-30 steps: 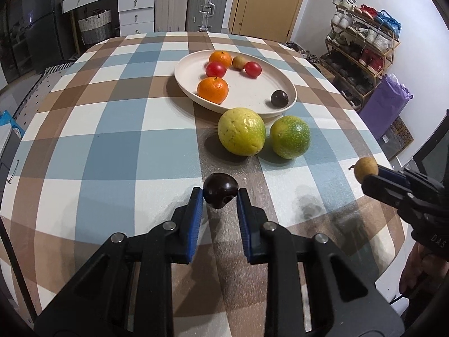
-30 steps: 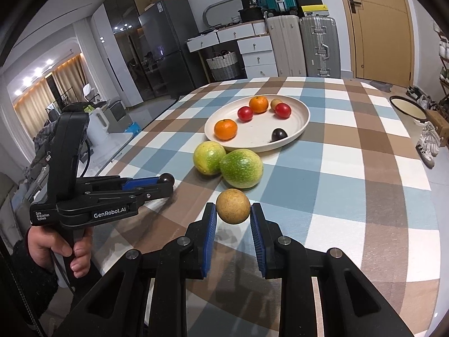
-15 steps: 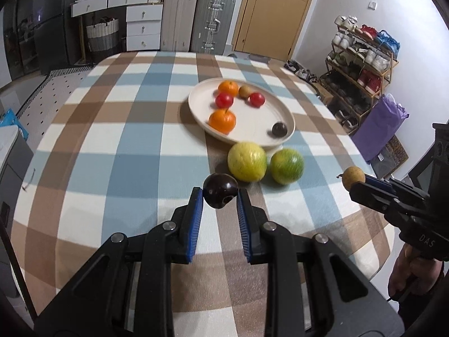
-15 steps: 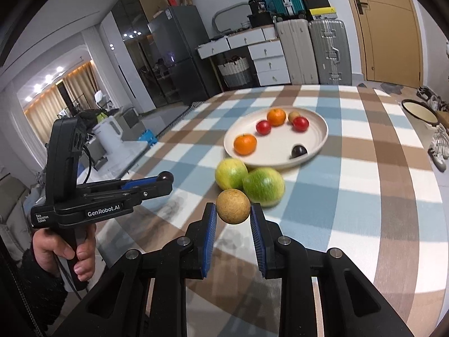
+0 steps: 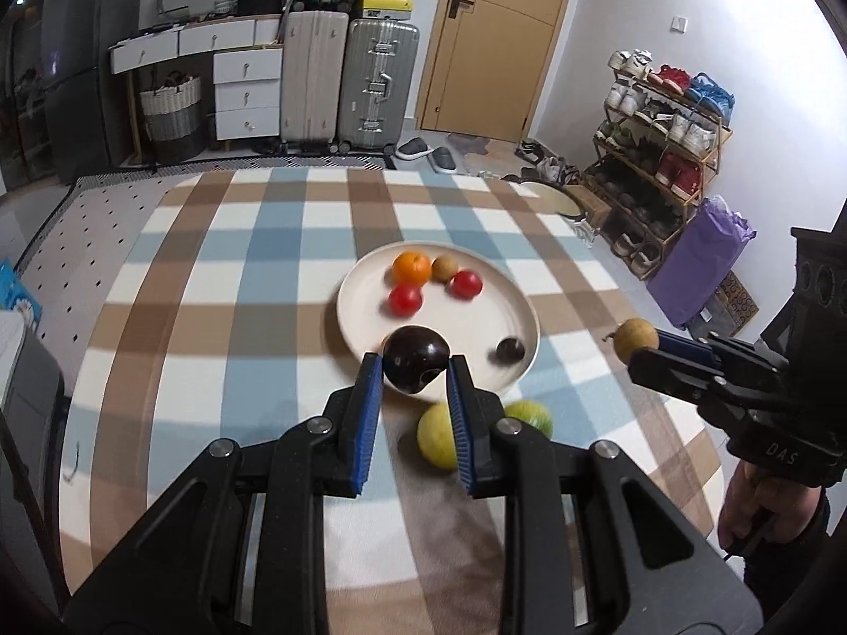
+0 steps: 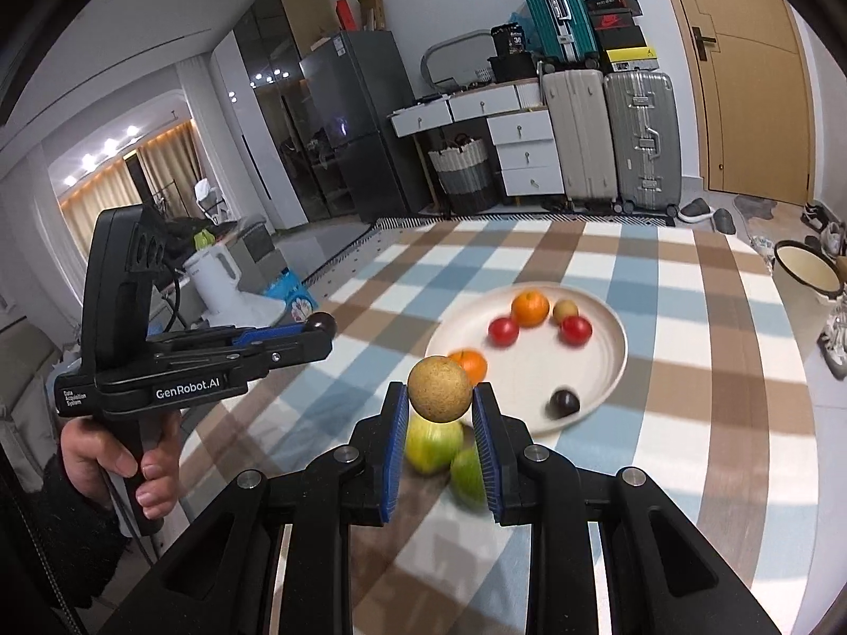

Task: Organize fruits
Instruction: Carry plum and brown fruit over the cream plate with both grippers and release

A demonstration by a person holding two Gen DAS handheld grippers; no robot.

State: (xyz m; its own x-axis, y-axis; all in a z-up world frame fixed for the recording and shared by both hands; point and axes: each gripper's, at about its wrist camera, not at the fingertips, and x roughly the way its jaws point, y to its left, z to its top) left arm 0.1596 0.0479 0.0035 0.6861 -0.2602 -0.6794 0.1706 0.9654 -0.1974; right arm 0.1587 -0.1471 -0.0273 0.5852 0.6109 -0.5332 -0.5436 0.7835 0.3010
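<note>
Two claws grip fruit above the tablecloth's [image 5: 222, 286] near edge: left claw [image 5: 415, 370] a dark plum [image 5: 415, 357], right claw [image 6: 439, 402] a tan fruit [image 6: 439, 389].

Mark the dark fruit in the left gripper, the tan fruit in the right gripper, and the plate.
dark fruit [image 5: 415, 357], left wrist view, its front face.
tan fruit [image 6: 439, 389], right wrist view, its centre.
plate [image 6: 616, 349], right wrist view, its right rim.

The yellow fruit [image 5: 437, 436] and green fruit [image 5: 529, 415] on the table were motion-blurred and partly hidden behind the left gripper's right finger. In the right wrist view, the held tan fruit [image 6: 439, 389] covered part of an orange [image 6: 470, 362].
</note>
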